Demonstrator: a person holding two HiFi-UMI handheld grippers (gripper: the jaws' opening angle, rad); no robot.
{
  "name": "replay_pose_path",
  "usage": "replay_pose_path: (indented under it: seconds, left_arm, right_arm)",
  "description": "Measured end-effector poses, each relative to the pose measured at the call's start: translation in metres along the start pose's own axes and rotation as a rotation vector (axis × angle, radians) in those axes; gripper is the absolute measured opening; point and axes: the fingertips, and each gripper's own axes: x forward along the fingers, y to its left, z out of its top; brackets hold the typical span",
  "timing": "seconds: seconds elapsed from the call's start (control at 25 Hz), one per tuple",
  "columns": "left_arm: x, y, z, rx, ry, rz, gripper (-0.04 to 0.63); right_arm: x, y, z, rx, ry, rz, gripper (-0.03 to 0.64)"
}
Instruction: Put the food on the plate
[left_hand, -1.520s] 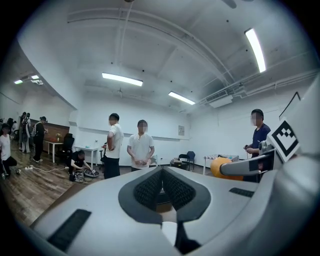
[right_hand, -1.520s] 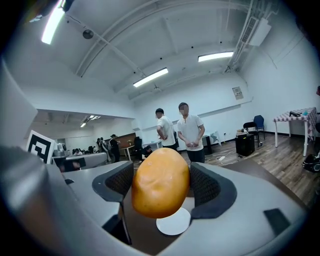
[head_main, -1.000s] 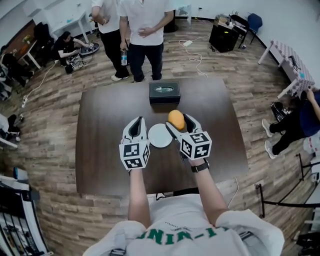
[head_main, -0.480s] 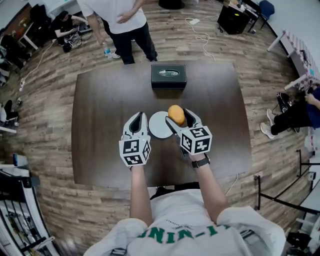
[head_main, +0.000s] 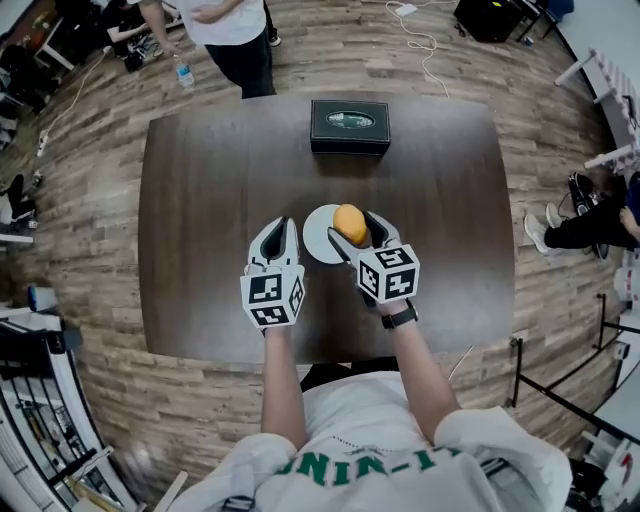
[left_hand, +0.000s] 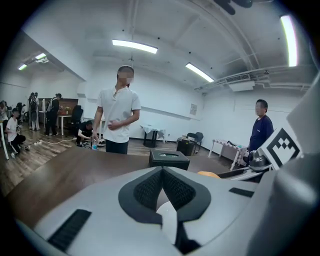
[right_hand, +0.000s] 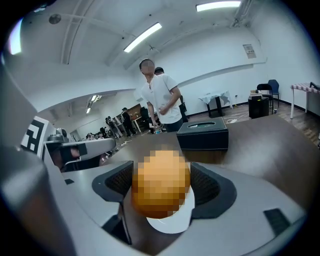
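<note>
Food (head_main: 349, 222), a round orange-brown lump, is clamped between the jaws of the right gripper (head_main: 352, 227) and hangs over the right part of the white plate (head_main: 314, 242); the views do not show whether it touches the plate. Farthest left, the left gripper (head_main: 282, 226) hovers above the dark wooden table (head_main: 200, 250) just beside the plate's left edge. Its jaws meet tip to tip with nothing between them, as the left gripper view confirms (left_hand: 162, 170). In the right gripper view the two pads press on either side of the food (right_hand: 161, 182), with the plate (right_hand: 172, 226) showing below it. Beyond the plate, near the table's far edge, stands a black box (head_main: 349, 126), well apart from both grippers. A person (head_main: 225, 25) stands past that edge to the left.
</note>
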Motion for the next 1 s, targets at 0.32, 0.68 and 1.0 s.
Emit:
replay_pose_path:
  seconds: [0.32, 0.68, 1.0]
  left_arm:
    - [0.021, 0.008, -0.03, -0.023, 0.057, 0.001, 0.014]
    - [0.037, 0.01, -0.06, -0.05, 0.111, 0.002, 0.014]
    - [0.04, 0.015, -0.069, -0.068, 0.119, 0.012, 0.014]
  right_arm:
    - [0.036, -0.013, -0.035, -0.018, 0.065, -0.001, 0.362]
    - [0.07, -0.025, -0.074, -0.035, 0.154, 0.008, 0.362]
    - [0.08, -0.038, -0.094, -0.066, 0.194, -0.052, 0.363]
